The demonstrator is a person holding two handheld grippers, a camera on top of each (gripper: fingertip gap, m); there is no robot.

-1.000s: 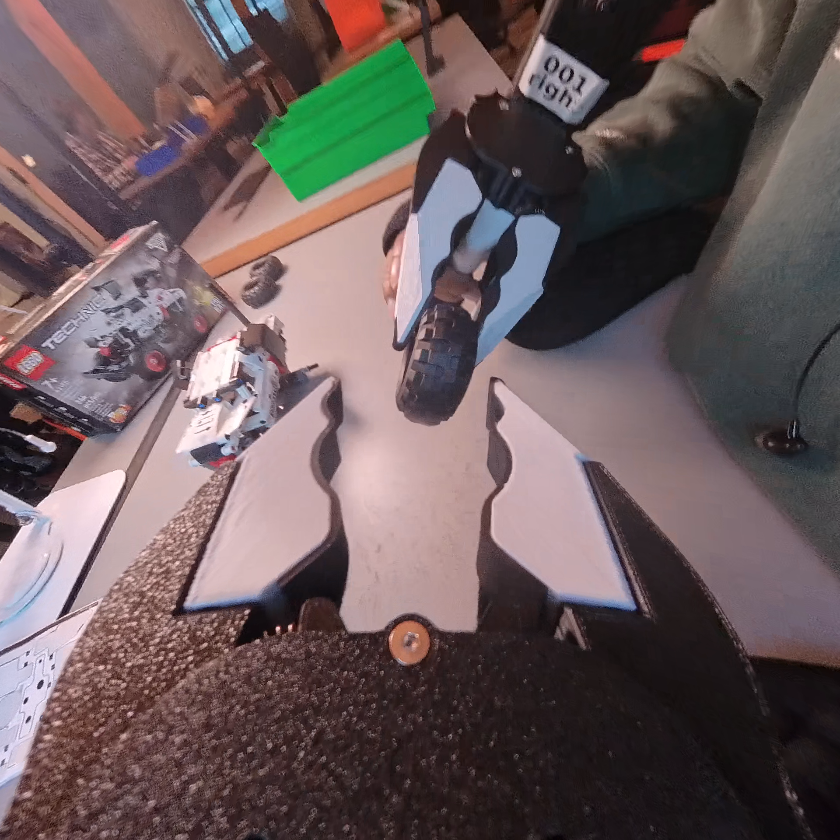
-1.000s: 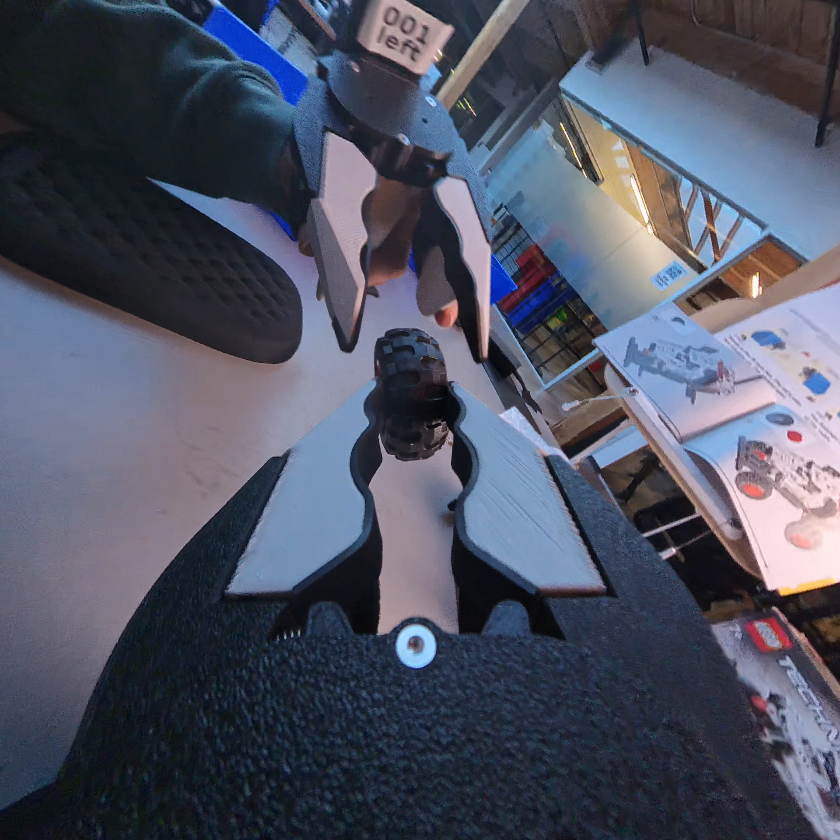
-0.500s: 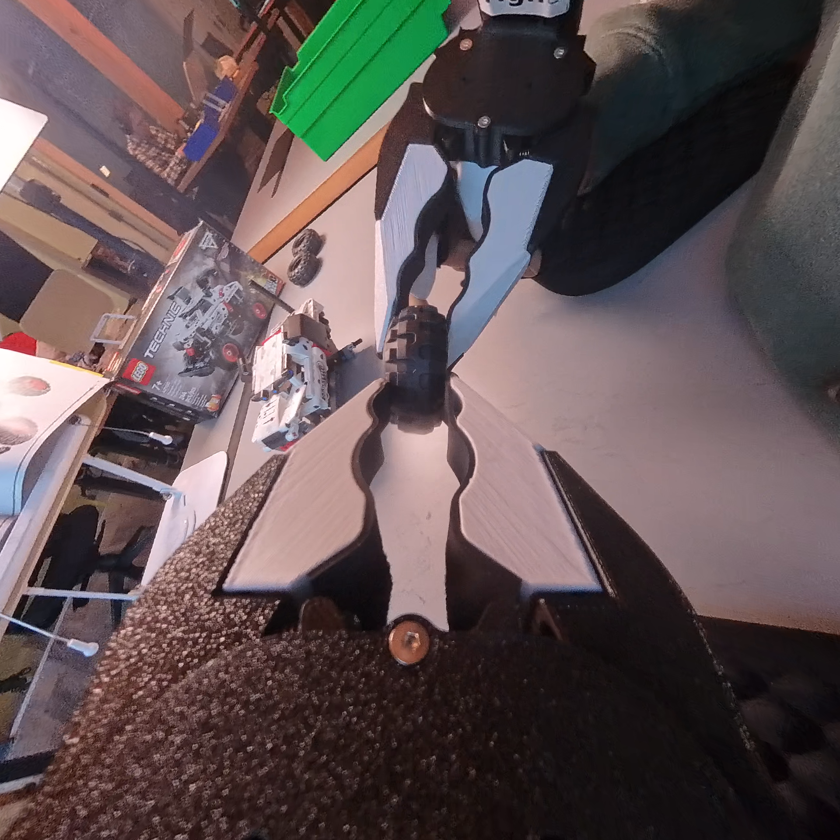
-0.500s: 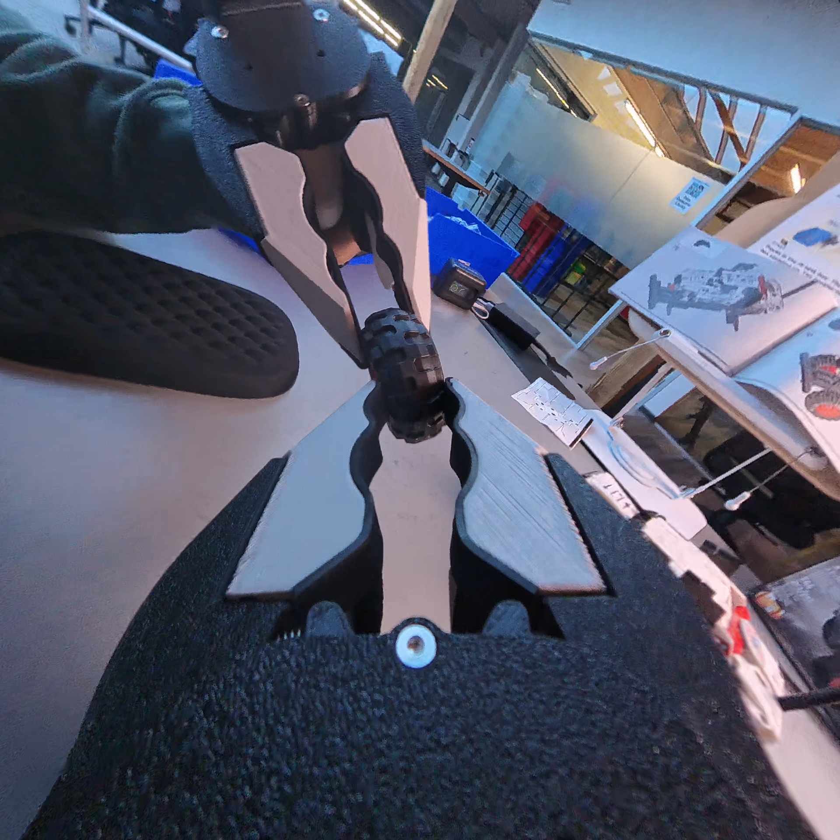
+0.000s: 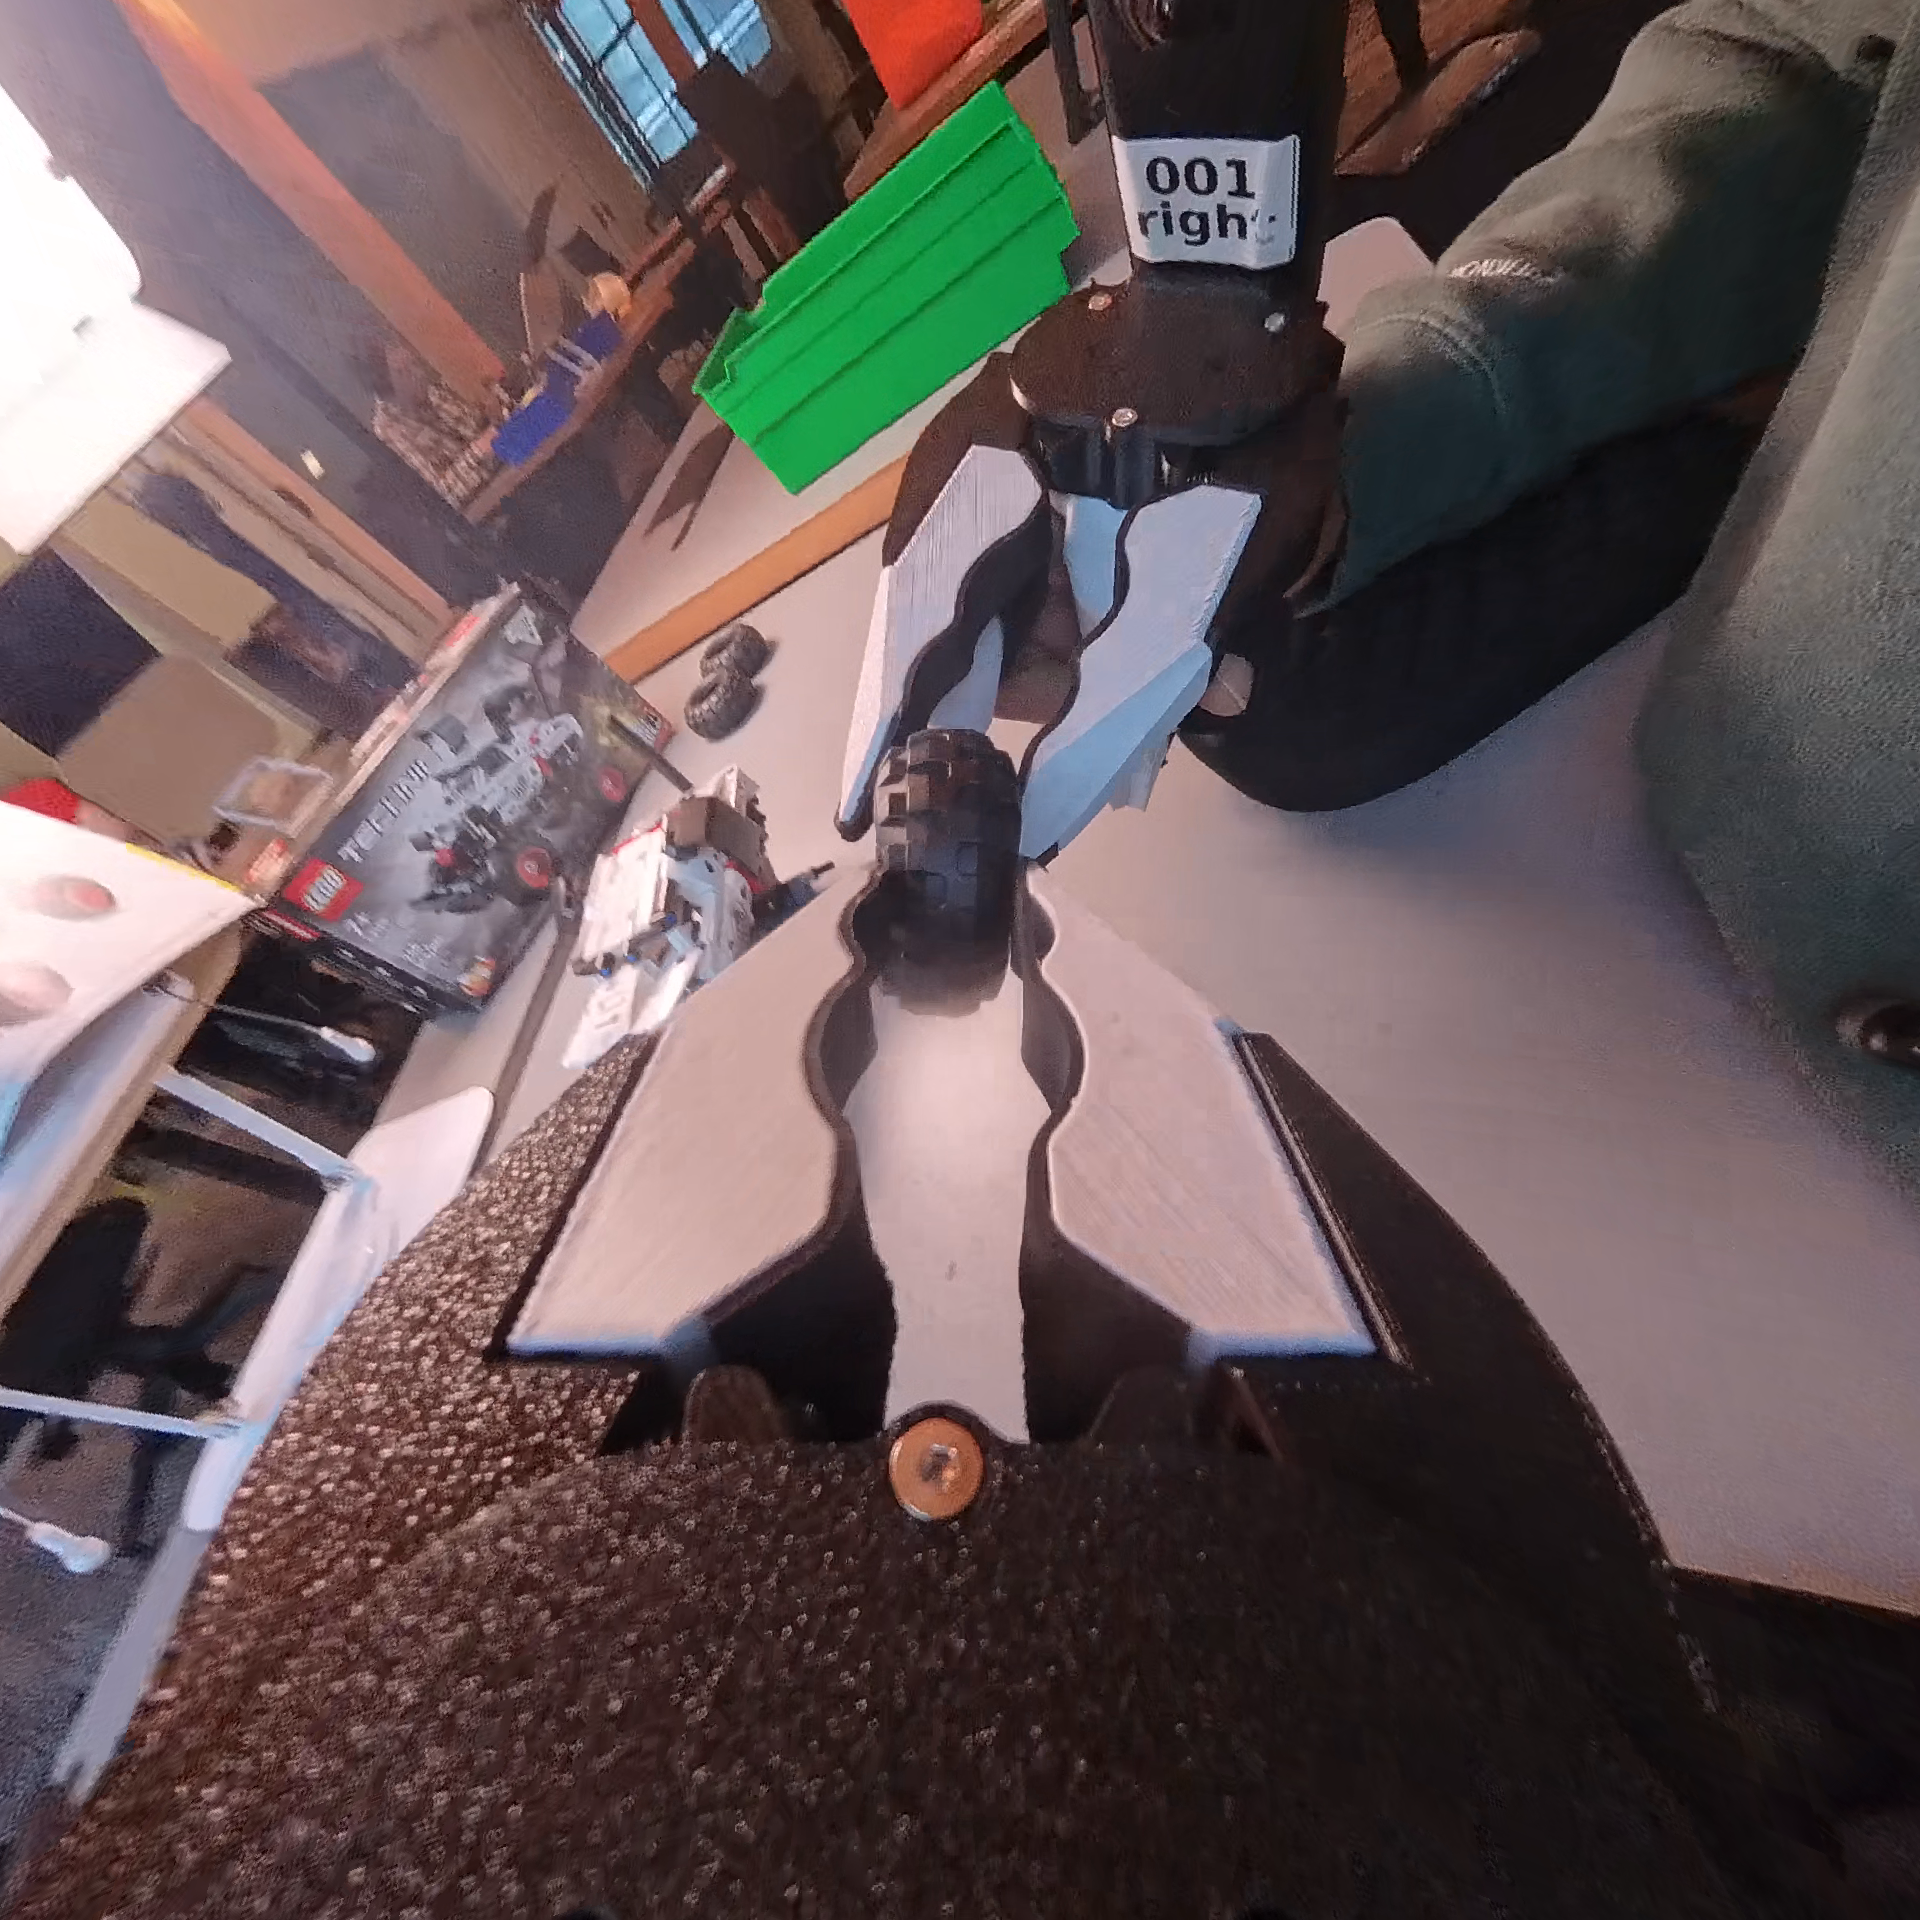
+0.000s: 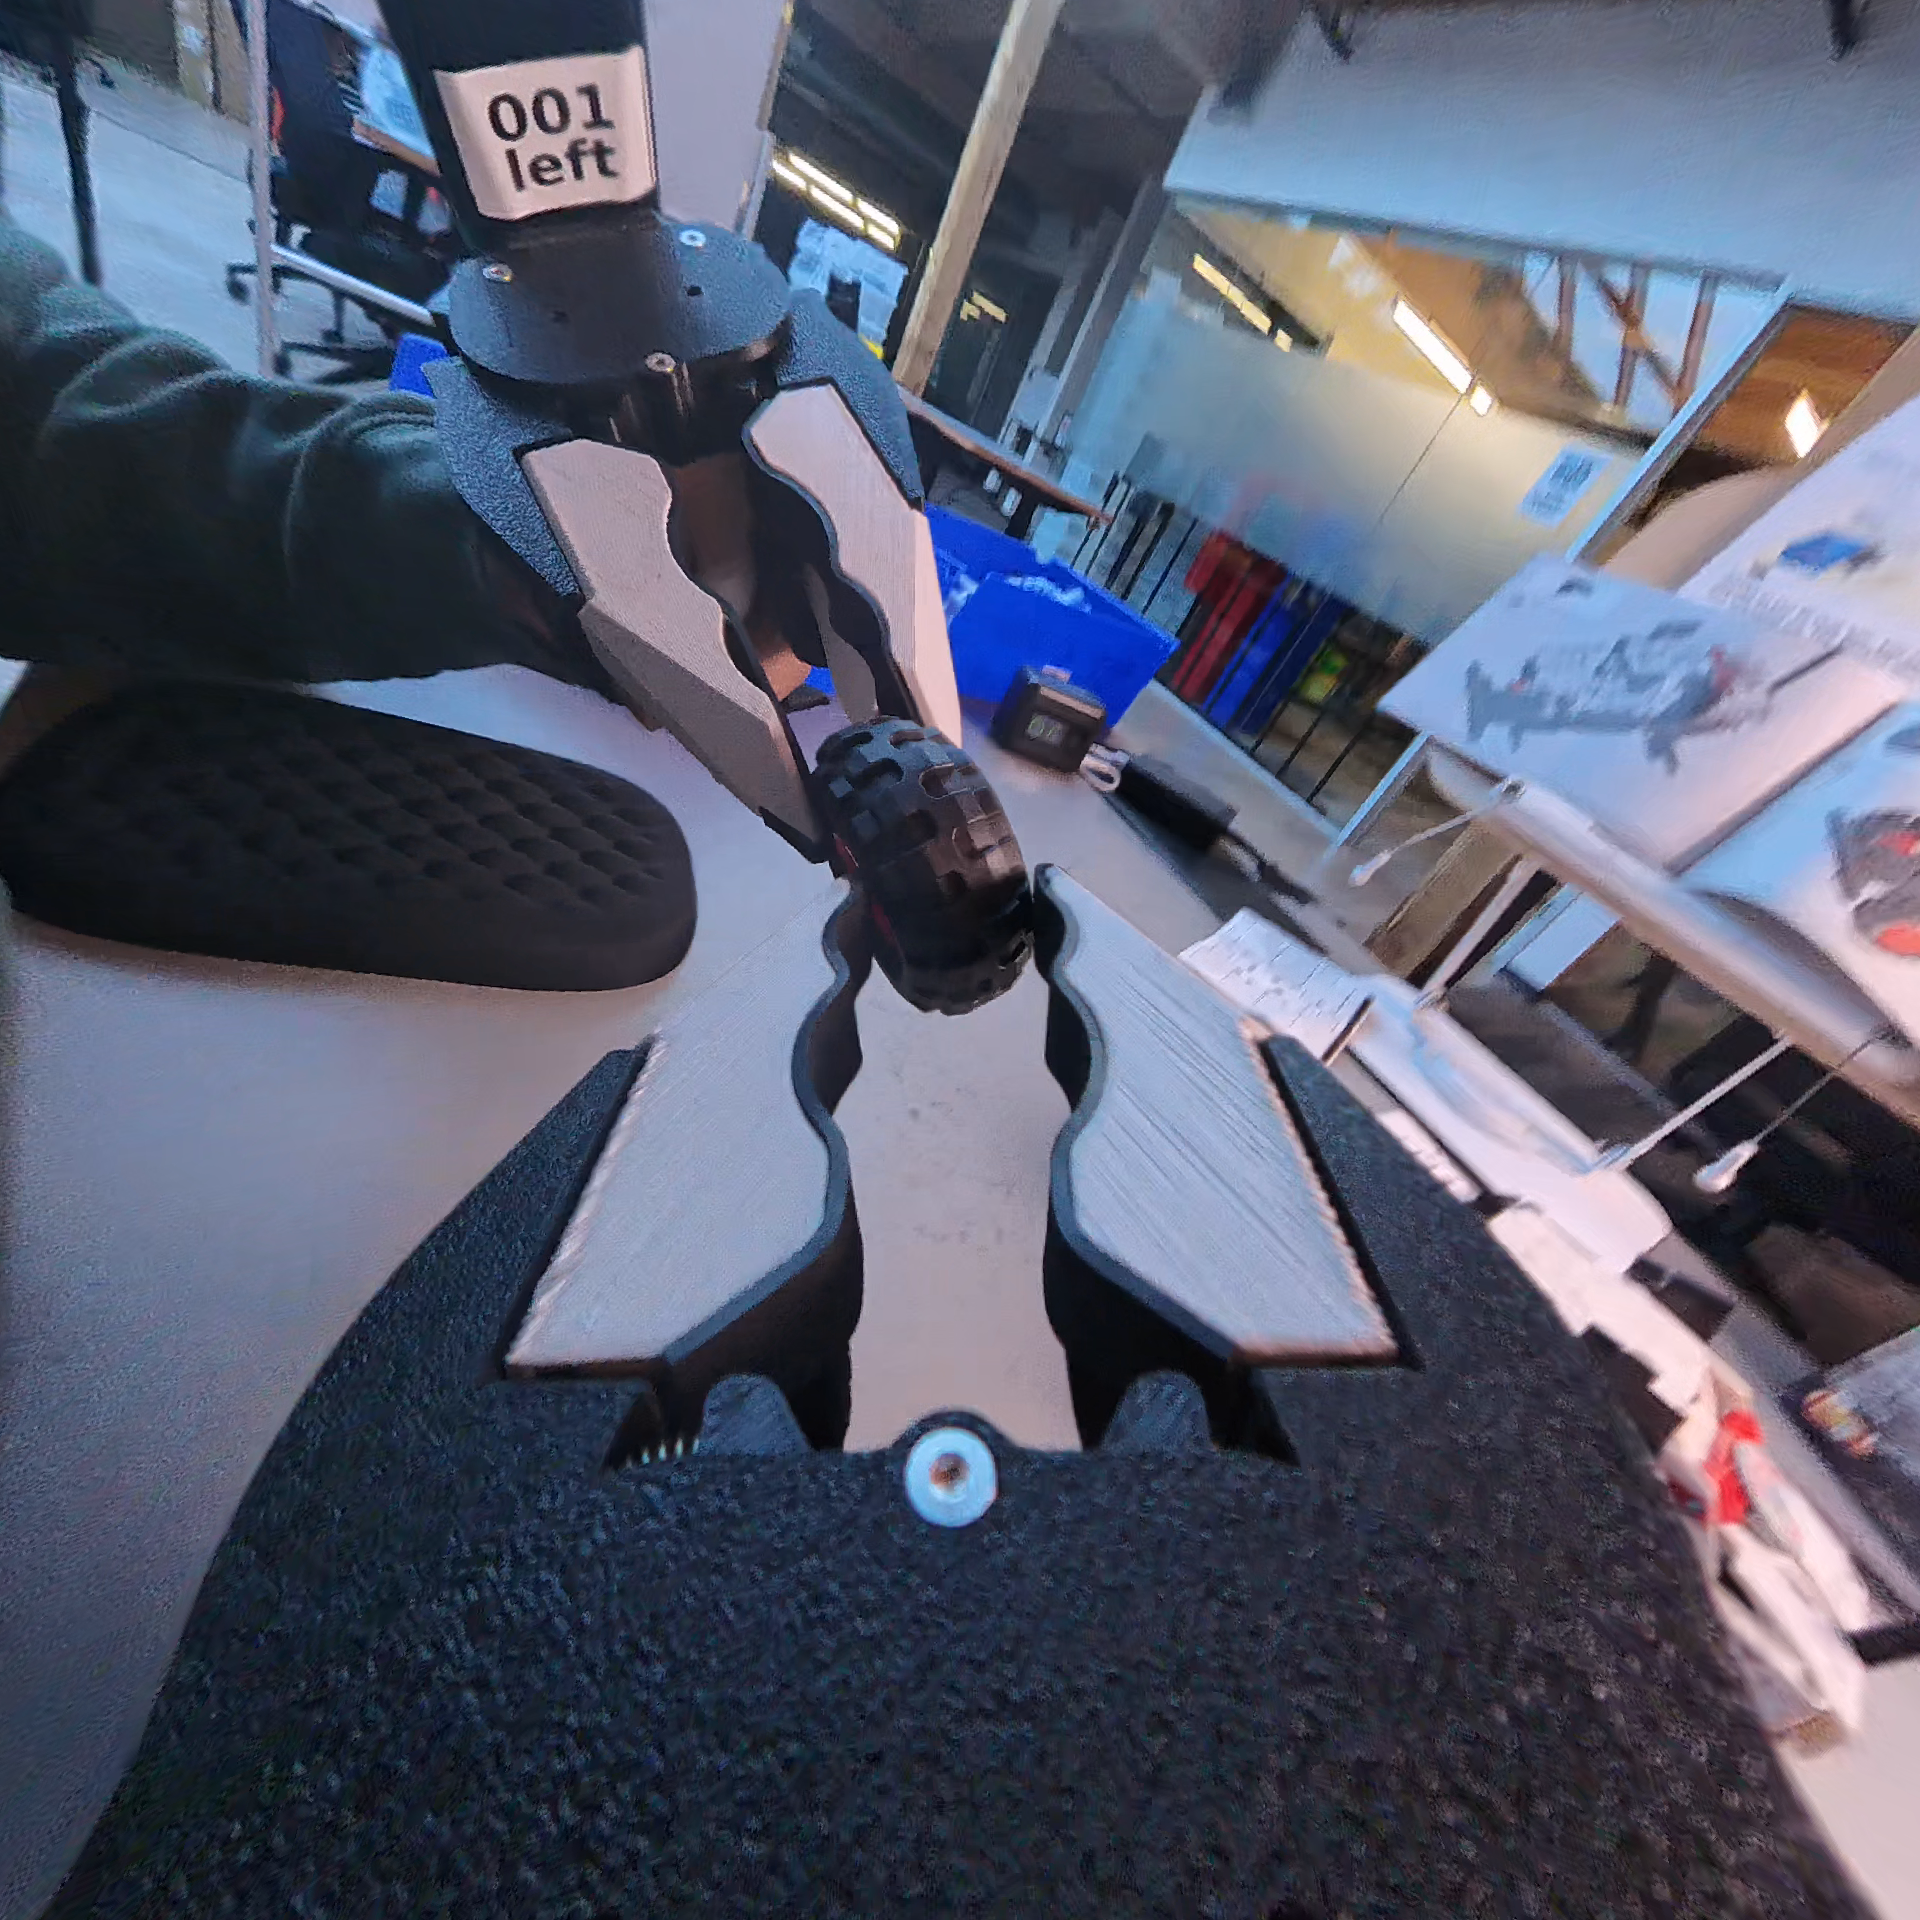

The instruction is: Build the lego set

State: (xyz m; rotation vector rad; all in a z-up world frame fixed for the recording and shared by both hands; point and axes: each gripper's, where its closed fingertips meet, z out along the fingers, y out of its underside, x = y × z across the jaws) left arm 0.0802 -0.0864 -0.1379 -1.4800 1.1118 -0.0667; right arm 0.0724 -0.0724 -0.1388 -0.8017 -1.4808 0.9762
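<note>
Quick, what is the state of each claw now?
Left claw: closed on the black wheel.
Right claw: around the same wheel; whether it grips cannot be told.

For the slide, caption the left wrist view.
Both grippers, left and right, meet on one black wheel above the table.

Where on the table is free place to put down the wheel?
In the left wrist view, bare table lies right of the wheel, between the black pad and the near edge. Left is crowded: the white model, box and two loose wheels.
</note>
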